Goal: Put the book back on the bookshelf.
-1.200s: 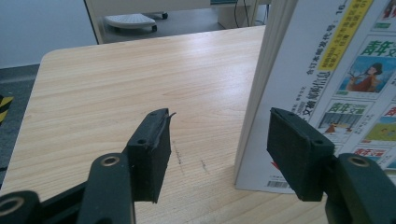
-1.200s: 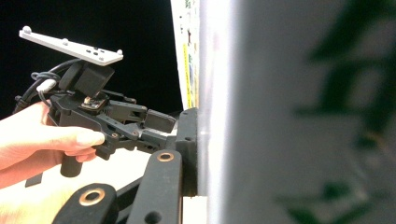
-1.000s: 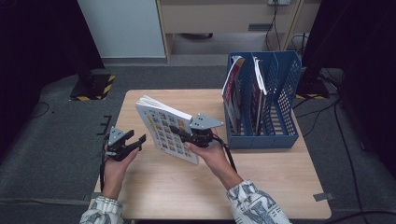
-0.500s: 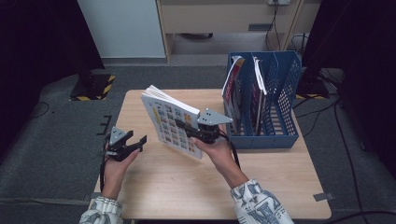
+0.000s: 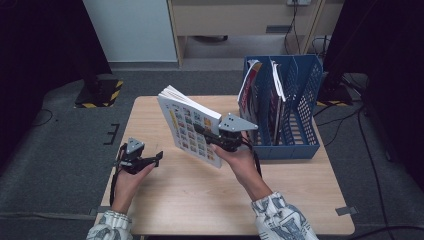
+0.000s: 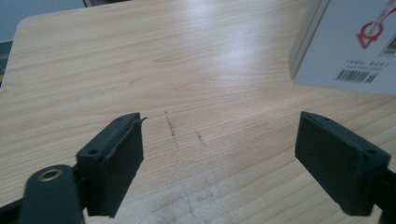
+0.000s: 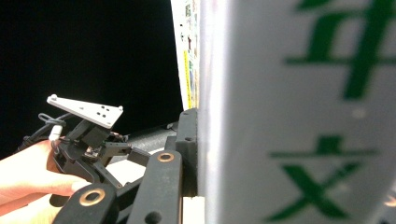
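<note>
The left claw (image 5: 159, 156) sits low at the near left of the surface (image 5: 200, 200), carried in the left hand (image 5: 131, 175), forearm coming in from below. Its jaws have just been opening and stand wide apart with nothing between them. The right claw (image 5: 200, 131) is raised above the middle of the surface, angled up and to the left; the right hand (image 5: 240, 160) grips its body, patterned sleeve trailing behind. Its jaws are clamped on a book (image 5: 192, 127).
</note>
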